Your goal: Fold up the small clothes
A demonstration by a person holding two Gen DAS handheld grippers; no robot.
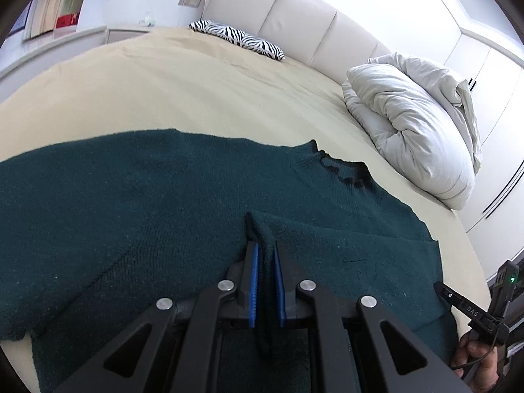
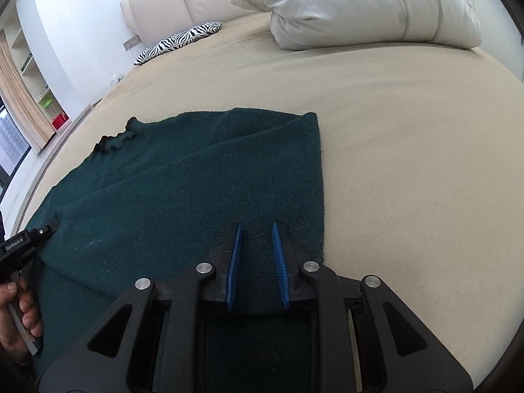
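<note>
done: green sweater (image 2: 203, 177) side folded in | left gripper (image 1: 266, 255) pinches sweater, lower middle | right gripper (image 2: 257, 232) jaws apart, empty | left: more folds

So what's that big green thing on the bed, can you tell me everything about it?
It's a dark green knitted sweater, fuzzy like wool, lying flat on the beige bed. Its ribbed collar faces the headboard, and one side is folded over. The left tool pinches a ridge of the knit. The right tool hovers over its edge, pads apart, gripping nothing.
</note>
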